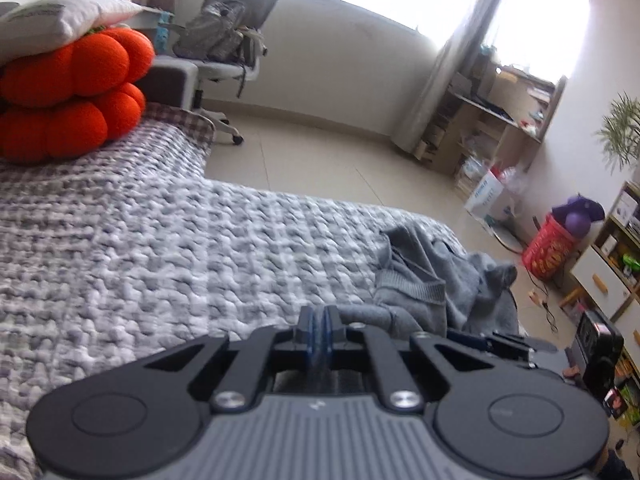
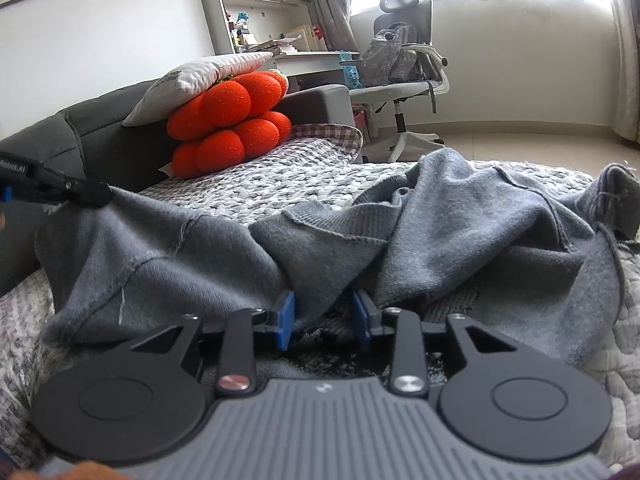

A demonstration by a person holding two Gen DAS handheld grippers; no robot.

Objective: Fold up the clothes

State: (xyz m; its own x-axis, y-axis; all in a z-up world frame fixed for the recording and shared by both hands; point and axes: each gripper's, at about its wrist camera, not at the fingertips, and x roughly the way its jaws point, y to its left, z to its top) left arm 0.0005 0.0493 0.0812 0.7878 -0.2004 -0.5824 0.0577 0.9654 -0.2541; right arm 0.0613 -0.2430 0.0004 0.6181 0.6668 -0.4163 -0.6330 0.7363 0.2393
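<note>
On the bed with the bumpy grey-and-white knitted cover point(image 2: 288, 176), a soft grey sweatshirt point(image 2: 460, 236) lay in a crumpled heap. It looked light and floppy, so it would sag; its ribbed hem seemed best to grab. The left gripper point(image 1: 319, 330) was clenched, pinching 1 edge of it. The right gripper point(image 2: 324, 320) had its fingers spread around a fold.

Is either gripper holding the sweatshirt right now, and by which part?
The left gripper is shut and pinches the grey sweatshirt at an edge, lifting it; which part cannot be told. The right gripper is open around a fold, not gripping.
</note>
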